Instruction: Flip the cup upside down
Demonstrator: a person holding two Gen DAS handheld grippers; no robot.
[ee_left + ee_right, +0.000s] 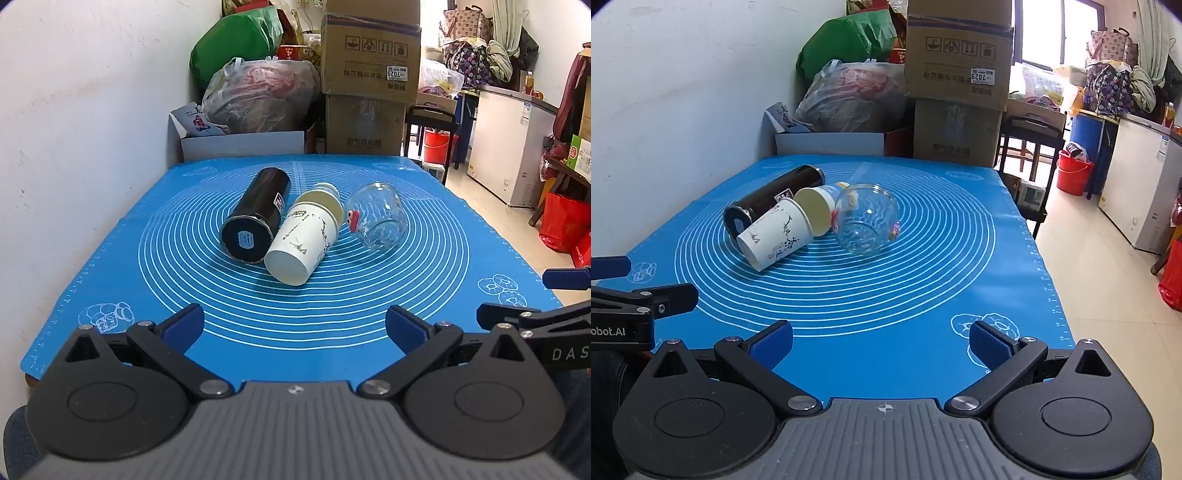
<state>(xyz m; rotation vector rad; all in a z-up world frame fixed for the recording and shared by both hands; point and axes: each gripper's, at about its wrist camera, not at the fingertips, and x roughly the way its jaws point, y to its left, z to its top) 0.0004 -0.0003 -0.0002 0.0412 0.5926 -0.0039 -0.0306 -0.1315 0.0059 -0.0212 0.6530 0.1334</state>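
Observation:
Three cups lie on their sides in the middle of the blue mat (110, 266): a black cylinder cup (255, 218), a white paper cup (301, 240) with ink drawings, and a clear glass cup (376, 218) with a small red figure on it. In the right wrist view the black cup (772, 203), the paper cup (779, 232) and the glass cup (866, 221) lie ahead to the left. My left gripper (295, 328) is open and empty near the mat's front edge. My right gripper (881, 345) is open and empty, to the right of the left one.
Stacked cardboard boxes (369, 81), plastic bags (258, 96) and a white box (240, 144) stand behind the table. A white wall (74, 129) runs along the left. On the right the table edge drops to the floor; a red bucket (1073, 170) and a freezer (1141, 184) stand there.

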